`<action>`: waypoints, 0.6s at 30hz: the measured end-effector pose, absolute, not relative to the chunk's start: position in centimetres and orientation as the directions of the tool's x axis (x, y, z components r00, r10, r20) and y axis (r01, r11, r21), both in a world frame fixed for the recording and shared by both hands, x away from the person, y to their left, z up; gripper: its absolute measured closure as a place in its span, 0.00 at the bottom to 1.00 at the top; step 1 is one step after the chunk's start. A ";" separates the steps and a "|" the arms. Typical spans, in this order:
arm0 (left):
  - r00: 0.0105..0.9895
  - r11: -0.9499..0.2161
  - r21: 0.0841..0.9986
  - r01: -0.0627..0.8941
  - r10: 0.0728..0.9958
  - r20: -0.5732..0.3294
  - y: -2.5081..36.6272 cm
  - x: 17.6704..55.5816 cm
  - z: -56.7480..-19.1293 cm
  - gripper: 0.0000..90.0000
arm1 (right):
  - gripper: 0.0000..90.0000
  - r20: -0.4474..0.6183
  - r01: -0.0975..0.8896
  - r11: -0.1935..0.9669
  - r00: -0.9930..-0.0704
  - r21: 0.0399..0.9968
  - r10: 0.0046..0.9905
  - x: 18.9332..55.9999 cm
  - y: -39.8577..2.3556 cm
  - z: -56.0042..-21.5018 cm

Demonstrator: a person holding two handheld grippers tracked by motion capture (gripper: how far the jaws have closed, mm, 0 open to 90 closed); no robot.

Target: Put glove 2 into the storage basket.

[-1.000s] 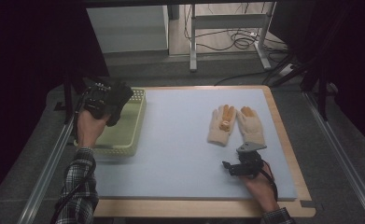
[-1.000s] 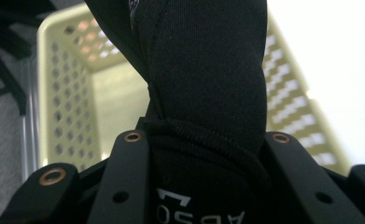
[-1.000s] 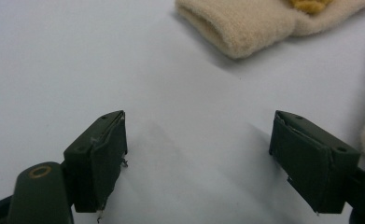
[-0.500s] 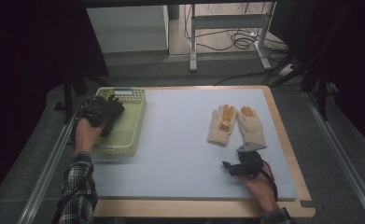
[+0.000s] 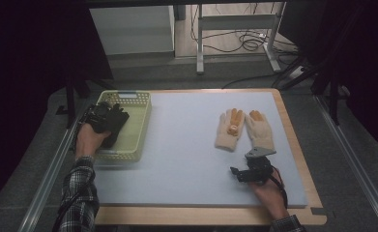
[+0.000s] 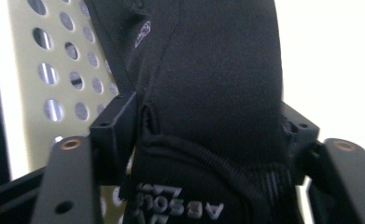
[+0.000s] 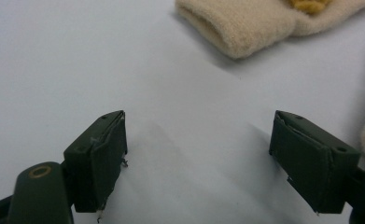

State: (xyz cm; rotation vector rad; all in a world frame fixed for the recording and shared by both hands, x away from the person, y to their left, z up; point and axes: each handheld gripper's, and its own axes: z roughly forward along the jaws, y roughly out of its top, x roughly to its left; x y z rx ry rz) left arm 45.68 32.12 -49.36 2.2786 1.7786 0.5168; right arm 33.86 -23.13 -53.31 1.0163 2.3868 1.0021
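A black glove (image 5: 115, 126) lies in the pale green perforated basket (image 5: 139, 104) at the table's left. My left gripper (image 5: 108, 117) is low over the basket; its jaws have just been opening. The black glove (image 6: 217, 70) still fills the gap of the left gripper (image 6: 208, 121), with the basket floor (image 6: 45, 70) behind it. Two cream knit gloves (image 5: 230, 128) (image 5: 260, 130) lie side by side at the right. Just in front of them my right gripper (image 5: 236, 172) rests on the mat. It is open and holds nothing (image 7: 199, 140), with one cream cuff (image 7: 245, 23) ahead.
A light grey mat (image 5: 186, 154) covers the wooden table (image 5: 300, 159). Metal rails run along both sides. Beyond the far edge are a white cabinet (image 5: 131, 29), a metal stand (image 5: 235, 34) and floor cables.
My left hand has come down with the black glove from above the basket's left rim into the basket. The right hand and the cream gloves have not moved.
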 end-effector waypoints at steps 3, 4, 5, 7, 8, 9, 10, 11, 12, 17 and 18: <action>0.227 -0.262 0.388 0.884 0.965 0.132 32.0 45.2 -48.7 0.26 | 0.21 -0.048 0.480 0.490 -0.677 0.727 0.734 33.9 -23.1 -53.3; 0.231 -0.262 0.397 0.880 0.965 0.124 32.0 45.0 -48.4 0.24 | 0.21 -0.048 0.480 0.490 -0.677 0.727 0.734 33.9 -23.1 -53.3; 0.235 -0.256 0.413 0.874 0.967 0.102 32.1 44.8 -48.0 0.22 | 0.21 -0.048 0.480 0.490 -0.677 0.727 0.734 33.9 -23.1 -53.3; 0.236 -0.238 0.443 0.864 0.970 0.060 32.4 44.4 -47.4 0.19 | 0.21 -0.049 0.480 0.491 -0.677 0.727 0.734 33.9 -23.1 -53.3; 0.236 -0.226 0.464 0.857 0.971 0.037 32.6 44.2 -47.1 0.17 | 0.21 -0.049 0.480 0.491 -0.677 0.727 0.734 33.9 -23.1 -53.3; 0.234 -0.211 0.483 0.850 0.972 0.013 32.8 44.0 -46.9 0.16 | 0.21 -0.049 0.480 0.491 -0.677 0.727 0.734 33.9 -23.1 -53.3; 0.233 -0.198 0.499 0.843 0.973 -0.008 32.9 43.8 -46.7 0.15 | 0.21 -0.049 0.480 0.491 -0.677 0.727 0.734 33.9 -23.1 -53.3; 0.235 -0.187 0.514 0.837 0.972 -0.028 33.1 43.6 -46.6 0.14 | 0.21 -0.049 0.480 0.491 -0.677 0.727 0.734 33.9 -23.1 -53.3; 0.241 -0.183 0.528 0.829 0.970 -0.042 33.2 43.3 -46.5 0.12 | 0.21 -0.049 0.480 0.491 -0.677 0.727 0.734 33.9 -23.1 -53.3; 0.268 -0.171 0.571 0.803 0.959 -0.090 33.4 42.4 -46.2 0.09 | 0.21 -0.049 0.480 0.490 -0.677 0.727 0.735 33.8 -23.1 -53.3; 0.276 -0.164 0.583 0.796 0.955 -0.109 33.4 42.2 -46.1 0.08 | 0.21 -0.049 0.480 0.490 -0.677 0.727 0.735 33.8 -23.1 -53.3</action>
